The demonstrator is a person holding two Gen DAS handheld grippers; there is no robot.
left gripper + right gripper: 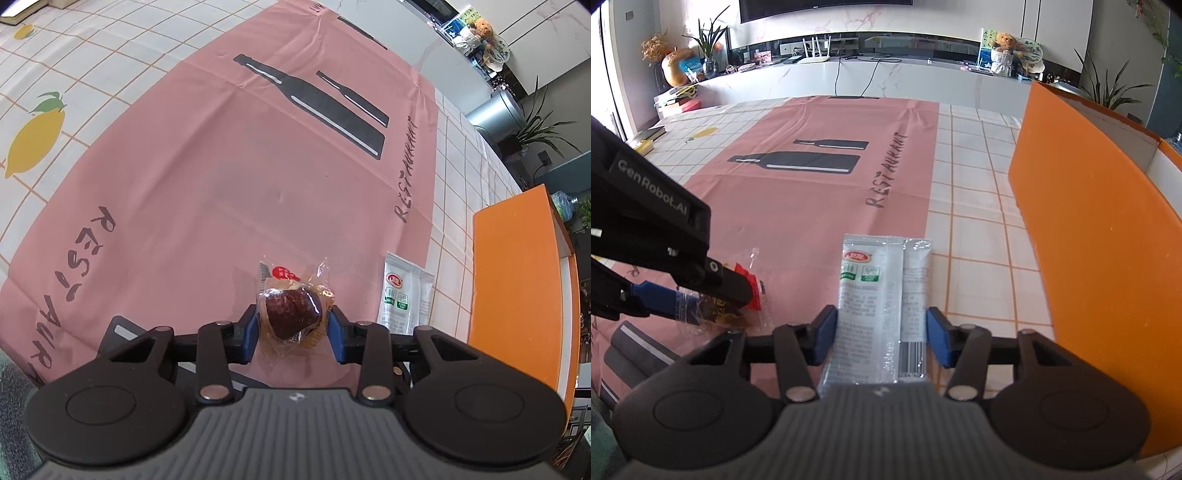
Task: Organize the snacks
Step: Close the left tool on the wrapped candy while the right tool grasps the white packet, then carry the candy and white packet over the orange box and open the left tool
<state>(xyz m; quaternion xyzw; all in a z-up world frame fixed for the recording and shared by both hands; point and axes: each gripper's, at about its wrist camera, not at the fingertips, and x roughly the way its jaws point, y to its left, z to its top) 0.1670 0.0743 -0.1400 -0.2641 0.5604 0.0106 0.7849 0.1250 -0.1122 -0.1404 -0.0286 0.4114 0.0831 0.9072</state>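
Observation:
A dark red dried-fruit snack in a clear wrapper (291,314) lies on the pink tablecloth (221,166). My left gripper (293,332) is shut on it, with both blue pads against the wrapper's sides. In the right wrist view the same left gripper (716,306) comes in from the left, and the wrapped snack (727,317) sits between its fingers. A white sachet pack with green labels (871,295) lies lengthwise at the cloth's right edge. My right gripper (882,332) is shut on it, a pad touching each long edge. The white pack (400,295) also shows to the right of the left gripper.
A tall orange box (1089,221) stands on the checked tablecloth to the right, close to the right gripper; the orange box (517,277) also fills the left wrist view's right side. Beyond the table are a counter, plants and a teddy bear (1003,40).

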